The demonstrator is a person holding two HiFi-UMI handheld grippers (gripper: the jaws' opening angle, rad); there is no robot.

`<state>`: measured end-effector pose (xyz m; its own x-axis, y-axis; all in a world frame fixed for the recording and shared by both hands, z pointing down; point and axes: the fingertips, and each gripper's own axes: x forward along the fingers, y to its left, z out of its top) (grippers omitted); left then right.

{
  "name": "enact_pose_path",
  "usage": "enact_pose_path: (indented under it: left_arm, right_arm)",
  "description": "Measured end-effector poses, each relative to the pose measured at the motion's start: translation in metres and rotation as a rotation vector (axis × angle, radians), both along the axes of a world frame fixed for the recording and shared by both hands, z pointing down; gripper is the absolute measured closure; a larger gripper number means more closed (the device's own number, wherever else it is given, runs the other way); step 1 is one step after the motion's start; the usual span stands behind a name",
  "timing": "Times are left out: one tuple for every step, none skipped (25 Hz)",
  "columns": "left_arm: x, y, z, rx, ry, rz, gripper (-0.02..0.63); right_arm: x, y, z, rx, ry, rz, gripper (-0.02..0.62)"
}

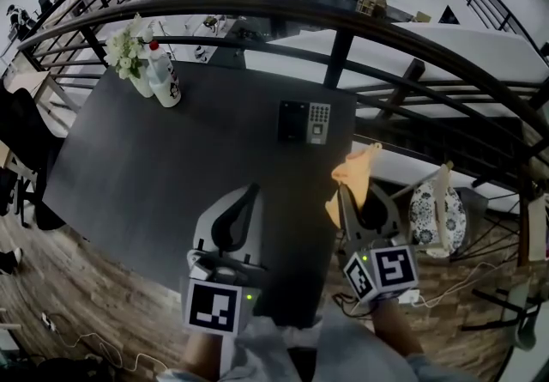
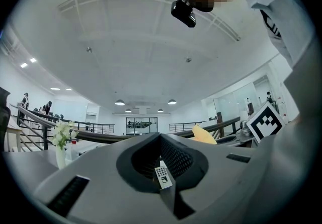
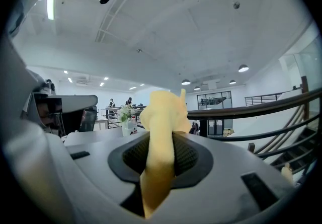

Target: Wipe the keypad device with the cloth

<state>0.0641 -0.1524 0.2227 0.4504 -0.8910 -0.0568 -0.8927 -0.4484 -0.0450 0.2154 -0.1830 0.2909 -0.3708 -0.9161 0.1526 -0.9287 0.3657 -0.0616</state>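
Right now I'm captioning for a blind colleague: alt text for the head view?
The right tool grips a yellow cloth at the right edge of the dark table, short of the keypad device. The left tool, shut, hovers over the table; flowers and a bottle stand far left.

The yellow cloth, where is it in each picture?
Head view: cloth right of middle, held up by the right gripper.
Left gripper view: small yellow bit, right of middle.
Right gripper view: dead centre, pinched between the jaws.
Shared landmark: the white flowers, in all three.
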Motion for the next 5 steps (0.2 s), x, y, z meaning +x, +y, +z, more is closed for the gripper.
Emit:
enact_pose_path:
  left_arm:
    - [-0.0004, 0.0005, 0.0006, -0.004, -0.001, -0.001, 0.598]
    - [-0.0009, 0.0011, 0.0013, -0.009, -0.003, -0.003, 0.598]
    - [-0.0015, 0.0016, 0.0019, -0.012, -0.005, -0.005, 0.598]
    - [-0.0021, 0.0020, 0.0024, -0.014, -0.007, -0.006, 0.598]
    - [-0.0026, 0.0024, 0.0027, -0.016, -0.009, -0.008, 0.598]
  right_arm:
    - [-0.0007, 0.0009, 0.0001, -0.001, -0.002, -0.001, 0.494]
    - [-0.0015, 0.0019, 0.0006, -0.005, -0.004, -0.004, 0.494]
    - [-0.0022, 0.0028, 0.0012, -0.008, -0.007, -0.007, 0.494]
    - [-0.0027, 0.0034, 0.0016, -0.010, -0.009, -0.010, 0.494]
    - [-0.0032, 0.0040, 0.0020, -0.013, -0.011, -0.012, 0.494]
